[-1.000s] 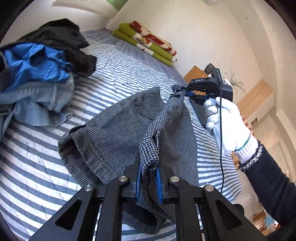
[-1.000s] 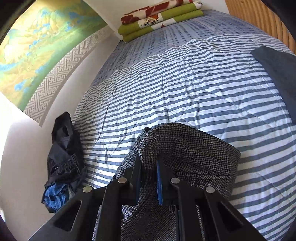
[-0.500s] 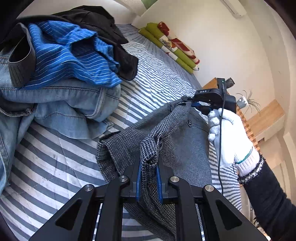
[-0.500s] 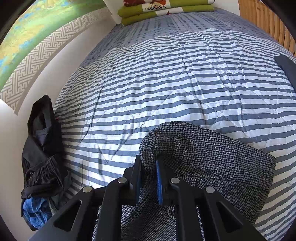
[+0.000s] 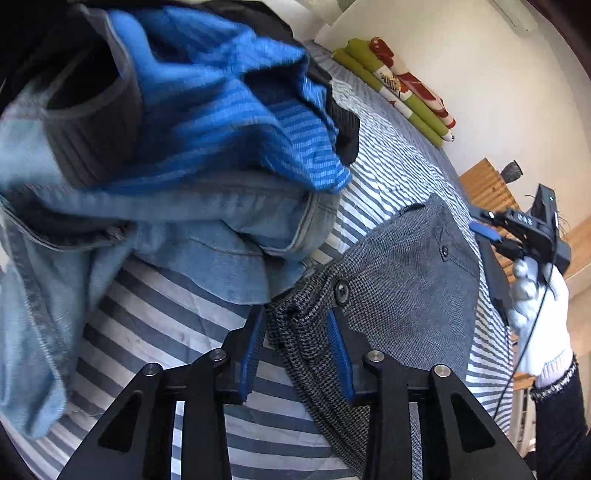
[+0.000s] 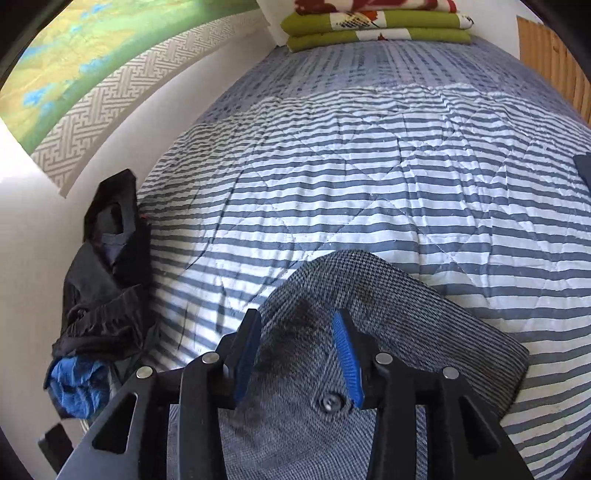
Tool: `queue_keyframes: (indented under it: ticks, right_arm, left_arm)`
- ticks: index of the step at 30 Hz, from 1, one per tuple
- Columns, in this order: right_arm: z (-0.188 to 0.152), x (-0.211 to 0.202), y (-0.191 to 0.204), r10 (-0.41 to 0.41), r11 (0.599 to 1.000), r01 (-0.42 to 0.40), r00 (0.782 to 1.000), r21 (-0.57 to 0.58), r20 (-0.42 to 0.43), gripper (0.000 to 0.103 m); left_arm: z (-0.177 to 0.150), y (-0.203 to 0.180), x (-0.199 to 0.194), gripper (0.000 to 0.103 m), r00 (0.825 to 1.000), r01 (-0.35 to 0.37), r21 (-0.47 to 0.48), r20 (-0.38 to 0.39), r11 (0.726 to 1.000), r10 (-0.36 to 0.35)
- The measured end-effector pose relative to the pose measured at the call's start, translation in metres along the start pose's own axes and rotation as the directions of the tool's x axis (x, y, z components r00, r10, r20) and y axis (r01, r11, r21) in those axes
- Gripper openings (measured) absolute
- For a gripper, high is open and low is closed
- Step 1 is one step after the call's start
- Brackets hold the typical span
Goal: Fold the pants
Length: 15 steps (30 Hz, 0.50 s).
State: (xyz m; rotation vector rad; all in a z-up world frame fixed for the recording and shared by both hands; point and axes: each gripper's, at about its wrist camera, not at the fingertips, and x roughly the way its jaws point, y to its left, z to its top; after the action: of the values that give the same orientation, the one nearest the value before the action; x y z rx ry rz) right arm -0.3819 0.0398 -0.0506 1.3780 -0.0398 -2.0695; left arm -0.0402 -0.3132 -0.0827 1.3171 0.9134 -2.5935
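Grey houndstooth pants (image 5: 402, 280) lie flat on the striped bed, waistband with a button toward the left wrist camera. My left gripper (image 5: 297, 328) is open, its blue pads on either side of the waistband corner. In the right wrist view the same pants (image 6: 373, 314) spread below my right gripper (image 6: 297, 334), which is open above the cloth near a button. The right gripper (image 5: 517, 230) also shows in the left wrist view, held by a white-gloved hand (image 5: 539, 314) at the pants' far edge.
A pile of clothes sits close on the left: light blue jeans (image 5: 184, 236), a blue striped garment (image 5: 236, 110) and black cloth (image 6: 107, 280). Folded green and red blankets (image 6: 376, 26) lie at the bed's head. A wooden headboard (image 5: 487, 184) stands beyond the bed.
Both grippers lowered the pants onto the bed and opened, letting the cloth go. The left gripper moved closer to the clothes pile.
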Motion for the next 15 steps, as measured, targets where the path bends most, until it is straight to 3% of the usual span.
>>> queue_keyframes:
  ticks: [4, 8, 10, 13, 15]
  right_arm:
    - [-0.042, -0.035, -0.013, -0.008, 0.996, 0.009, 1.000, -0.094, 0.013, 0.037]
    - [-0.083, -0.035, -0.018, -0.084, 0.978, 0.089, 0.996, -0.190, 0.033, 0.037]
    - [-0.095, -0.020, -0.016, -0.106, 0.969, 0.106, 0.994, -0.222, 0.010, 0.037]
    - [-0.110, 0.006, -0.009, -0.170, 0.940, 0.160, 0.986, -0.302, -0.004, 0.039]
    - [-0.118, 0.022, -0.006, -0.215, 0.907, 0.203, 0.976, -0.368, 0.007, 0.041]
  left_arm:
    - [0.002, -0.016, -0.024, 0.039, 0.994, 0.051, 0.051, 0.090, 0.997, -0.055]
    - [0.002, -0.043, -0.002, 0.039, 0.993, 0.112, 0.132, 0.035, 0.985, -0.117]
    - [0.000, -0.052, 0.016, 0.039, 0.995, 0.095, 0.156, -0.005, 0.983, -0.095]
    - [-0.002, -0.046, 0.041, 0.038, 0.999, -0.015, 0.142, -0.048, 0.990, 0.022]
    - [0.000, -0.034, 0.045, 0.027, 0.997, -0.038, 0.117, -0.067, 0.992, 0.046]
